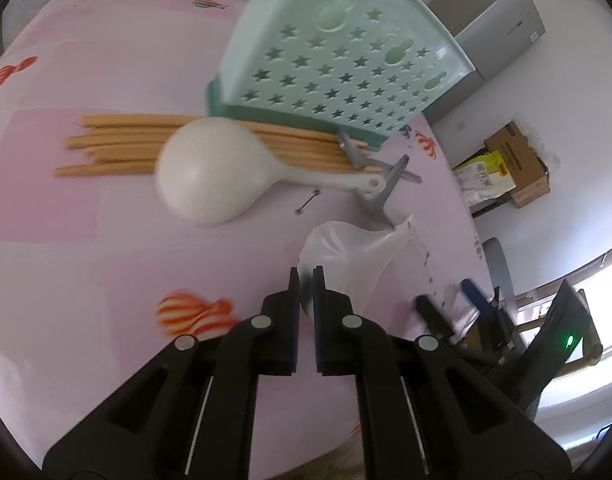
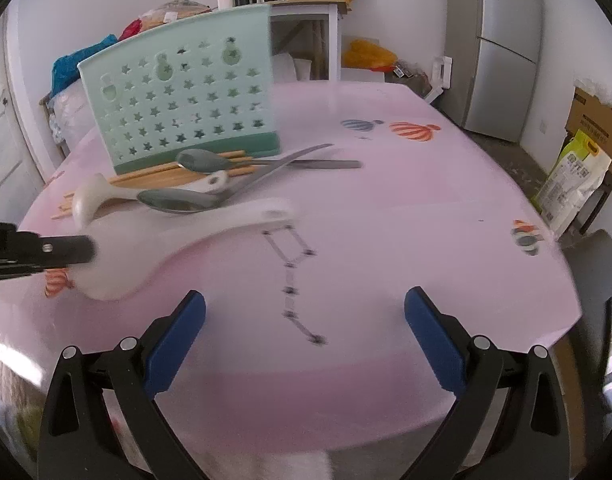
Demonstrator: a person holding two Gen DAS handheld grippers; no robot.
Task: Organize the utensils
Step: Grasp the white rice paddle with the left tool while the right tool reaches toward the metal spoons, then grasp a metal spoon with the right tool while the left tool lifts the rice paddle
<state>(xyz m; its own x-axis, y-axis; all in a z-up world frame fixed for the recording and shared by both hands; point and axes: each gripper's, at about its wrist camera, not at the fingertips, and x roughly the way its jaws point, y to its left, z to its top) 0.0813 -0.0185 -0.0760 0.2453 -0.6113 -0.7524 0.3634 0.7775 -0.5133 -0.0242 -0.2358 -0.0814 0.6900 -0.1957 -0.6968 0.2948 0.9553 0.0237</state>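
Already pinched at its bowl edge, a white plastic rice paddle (image 2: 177, 244) sits between the nearly closed jaws of the left gripper (image 1: 305, 280), its handle reaching out over the pink table (image 2: 386, 216) toward the pile of utensils. Seen from the right wrist, the paddle looks blurred, its broad scoop low at the left and its handle end, pierced with a hanging hole, pointing right; whether the scoop has left the cloth cannot be told. It looks light, stiff and smooth, a piece that could swivel in a thin-edge grip, so a hold closer to the neck, where bowl meets handle, would likely steady it better. The right gripper (image 2: 306, 320) hangs above bare cloth near the table's front edge, its blue-padded jaws spread wide with nothing between them. Farther back, a second white paddle (image 1: 209, 170) lies across a bundle of wooden chopsticks (image 1: 117, 148), with two metal spoons (image 2: 185, 200) crossing beside it; the spoons would be heavier and slicker, best taken by their narrow handles, while the chopsticks are light and apt to roll or scatter if gripped off-centre. A mint-green utensil holder (image 2: 185, 100), punched with star-shaped holes, stands upright on a darker green base just behind the pile, touching the chopsticks' far ends. Judging by the layout, it is the likely destination, and nothing visible has gone into it yet.
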